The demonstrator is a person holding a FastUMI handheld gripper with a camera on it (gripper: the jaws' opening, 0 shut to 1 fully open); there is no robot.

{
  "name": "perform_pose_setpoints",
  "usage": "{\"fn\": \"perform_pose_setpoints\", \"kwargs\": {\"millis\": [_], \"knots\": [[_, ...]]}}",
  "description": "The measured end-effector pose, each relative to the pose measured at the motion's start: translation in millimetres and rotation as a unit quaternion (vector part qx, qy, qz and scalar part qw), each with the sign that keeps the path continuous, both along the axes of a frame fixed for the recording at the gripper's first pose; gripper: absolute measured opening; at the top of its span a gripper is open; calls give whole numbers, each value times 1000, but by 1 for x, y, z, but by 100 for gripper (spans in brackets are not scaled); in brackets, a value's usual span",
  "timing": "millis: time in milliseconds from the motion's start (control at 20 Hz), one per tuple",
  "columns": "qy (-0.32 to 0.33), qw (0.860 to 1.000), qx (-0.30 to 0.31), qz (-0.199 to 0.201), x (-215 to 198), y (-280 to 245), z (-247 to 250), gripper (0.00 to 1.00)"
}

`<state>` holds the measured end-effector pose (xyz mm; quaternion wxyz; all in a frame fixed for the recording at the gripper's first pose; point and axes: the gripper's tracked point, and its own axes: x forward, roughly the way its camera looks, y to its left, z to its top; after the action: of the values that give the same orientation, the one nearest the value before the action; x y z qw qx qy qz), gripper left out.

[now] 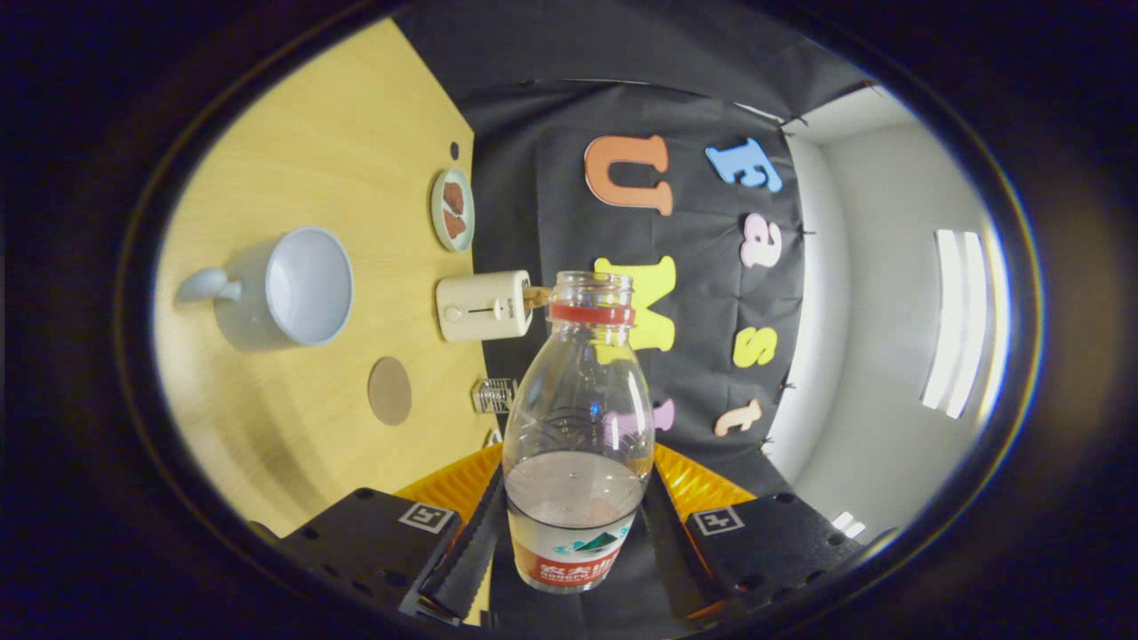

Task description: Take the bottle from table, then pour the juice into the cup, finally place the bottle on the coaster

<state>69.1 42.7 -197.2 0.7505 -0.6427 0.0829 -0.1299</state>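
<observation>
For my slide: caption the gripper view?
Gripper shut on open bottle, tilted beside white cup and round coaster.

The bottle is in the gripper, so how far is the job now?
Done: the bottle, uncapped, is off the table, with the gripper shut on it low on its body. In hand: the view is rolled sideways and the liquid sits low in the bottle; the cup looks empty, so no pouring is seen yet. Left: the pour, then setting the bottle on the round coaster beside the cup.

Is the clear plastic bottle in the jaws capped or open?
Open: the clear plastic bottle shows a bare mouth above its red neck ring, no cap. The gripper jaws press both its sides.
</observation>
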Motion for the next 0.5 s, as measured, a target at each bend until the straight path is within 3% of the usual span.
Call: {"fn": "perform_pose_setpoints", "kwargs": {"millis": [250, 500], "knots": [[1, 980, 197, 24, 2, 3, -5, 83], [-43, 938, 341, 54, 17, 0, 16, 83]]}}
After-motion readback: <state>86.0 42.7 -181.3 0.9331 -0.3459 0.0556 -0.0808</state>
